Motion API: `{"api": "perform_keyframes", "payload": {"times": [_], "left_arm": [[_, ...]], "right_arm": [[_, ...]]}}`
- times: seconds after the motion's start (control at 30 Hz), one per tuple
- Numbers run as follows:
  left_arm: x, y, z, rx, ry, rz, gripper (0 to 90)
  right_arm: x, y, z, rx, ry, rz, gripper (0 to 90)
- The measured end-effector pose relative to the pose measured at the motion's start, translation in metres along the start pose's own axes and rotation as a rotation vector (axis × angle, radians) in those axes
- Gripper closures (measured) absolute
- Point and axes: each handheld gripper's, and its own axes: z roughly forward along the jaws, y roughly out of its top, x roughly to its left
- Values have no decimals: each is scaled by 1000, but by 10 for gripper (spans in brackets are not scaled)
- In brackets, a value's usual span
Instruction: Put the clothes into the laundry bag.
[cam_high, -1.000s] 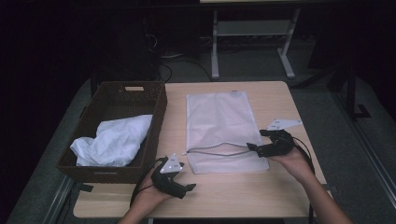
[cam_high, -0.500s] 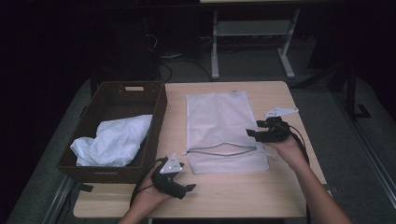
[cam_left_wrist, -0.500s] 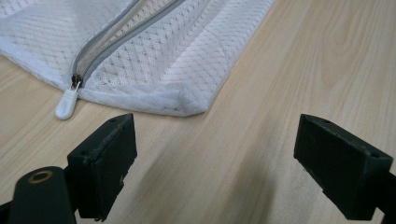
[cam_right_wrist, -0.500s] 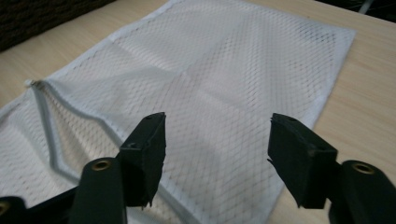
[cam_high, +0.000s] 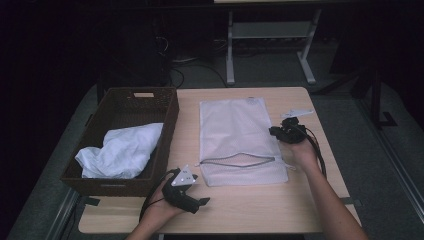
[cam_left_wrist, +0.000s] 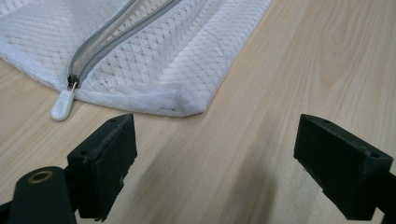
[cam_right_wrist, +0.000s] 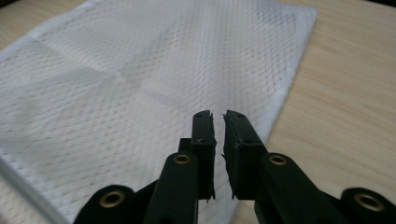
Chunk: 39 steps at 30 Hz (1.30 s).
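Mesh bag is laid flat mid-table, zipper partly open. Right gripper, jaws just closed, seemingly empty, is held over its edge; left gripper gapes near the zipper pull. Next: bag mouth must be gripped.

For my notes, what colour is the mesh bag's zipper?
Grey zipper, white pull; left gripper view.

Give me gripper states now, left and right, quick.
Left gripper: open, nothing between the fingers, just short of the mesh bag's corner.
Right gripper: has just closed, shut on nothing, over the mesh bag.
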Motion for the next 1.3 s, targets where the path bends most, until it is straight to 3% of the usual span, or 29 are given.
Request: {"api": "perform_keyframes", "payload": {"times": [0.13,0.53,1.3], "left_arm": [[1,-1,0,2,2,2,130],[0,-1,-1,6,5,7,129],[-2,0,0,1,-5,11,130]], "right_arm": [[-7,-4,9,6,-29,1,896],[-9,-15,20,125,-23,-17,896],[-16,-33,-9,193,-27,-24,896]]}}
